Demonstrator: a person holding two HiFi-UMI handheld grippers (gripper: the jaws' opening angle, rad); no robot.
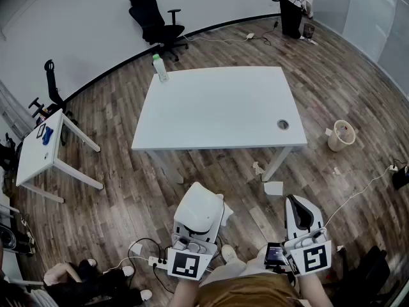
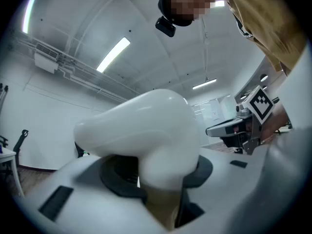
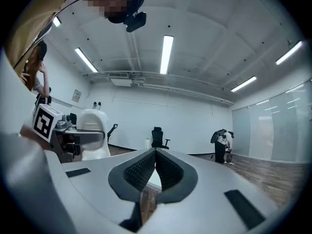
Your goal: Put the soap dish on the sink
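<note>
1. Left gripper (image 2: pixel 157 175): the jaws stand well apart and are clamped on a smooth white moulded piece, which I take to be the soap dish (image 2: pixel 141 126). The dark pads (image 2: pixel 116 173) press on its lower body from both sides, and its rounded upper part bulges above the jaws.
2. Right gripper (image 3: pixel 155 167): the ribbed pads are pressed together with nothing between them. It carries no load.
3. Location of the soap dish: it is held in the air in the left gripper, low in the head view, in front of the person's body and above the wooden floor (image 1: pixel 115 190). It rests on no surface.
4. Handling, by judgement: the dish looks like rigid, glossy plastic or ceramic, light for its bulk. The surface is likely slippery, and if it is ceramic it will chip if dropped. The present hold on the narrower lower body appears sound. The domed top gives the pads no flat face and should be avoided.
5. Surroundings: a white table (image 1: pixel 217 107) stands ahead with a bottle (image 1: pixel 160 68) at its far corner. A small side table (image 1: pixel 41 149) stands to the left, and an office chair (image 1: pixel 156 21) is by the far wall.
6. No view shows a sink, so the destination has yet to be found.
</note>
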